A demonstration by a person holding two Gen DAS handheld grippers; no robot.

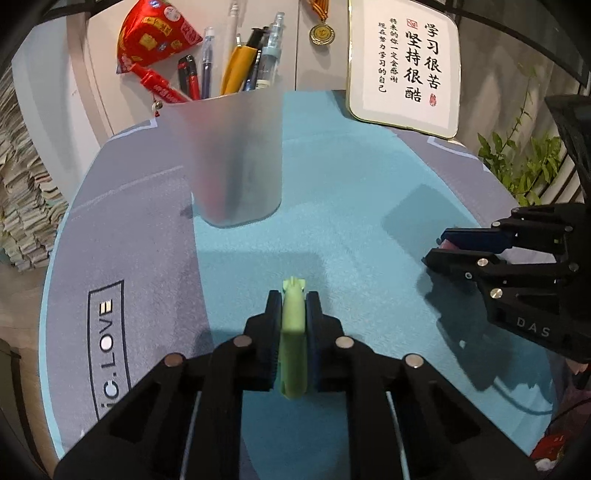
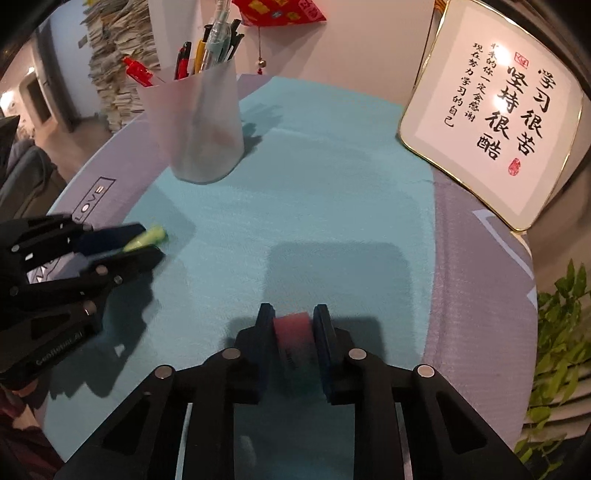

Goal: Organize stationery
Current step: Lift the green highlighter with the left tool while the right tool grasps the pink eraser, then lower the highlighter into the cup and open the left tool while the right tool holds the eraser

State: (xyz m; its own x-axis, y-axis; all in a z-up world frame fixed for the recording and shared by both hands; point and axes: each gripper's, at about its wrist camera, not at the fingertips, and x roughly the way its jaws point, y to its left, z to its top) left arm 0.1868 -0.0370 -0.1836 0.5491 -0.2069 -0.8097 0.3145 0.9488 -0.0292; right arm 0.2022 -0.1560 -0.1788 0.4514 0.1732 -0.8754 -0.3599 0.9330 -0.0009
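Your left gripper (image 1: 293, 299) is clamped on a pale green piece of stationery (image 1: 293, 332), its pads pressed against both flat sides, held above the teal middle of the desk mat (image 1: 351, 206). From the right wrist view the green piece's tip pokes out past the fingers; what kind of item it is cannot be told. Your right gripper (image 2: 293, 314) pinches a small block, pink on top and greenish below (image 2: 293, 332), probably an eraser; a dark printed mark on its side is too blurred to read.

On the mat's grey border a boxed logo (image 1: 107, 347) reads "LOVE", with the letters before it cut off by the gripper body. The right gripper's housing, seen from the left wrist, carries the letters "DAS"; the left one's lettering in the other view is smeared beyond reading.

A frosted pen cup (image 1: 232, 158) stands near the mat's far edge, well apart from both grippers, holding red, yellow, black and clear-barrelled pens (image 1: 240, 62) whose lower halves are only shadows through the plastic. A gold-rimmed plaque (image 1: 404, 66) of Chinese calligraphy with red seals leans at the back right. A medal (image 1: 322, 33) hangs on the wall, its ribbon cut off by the frame.
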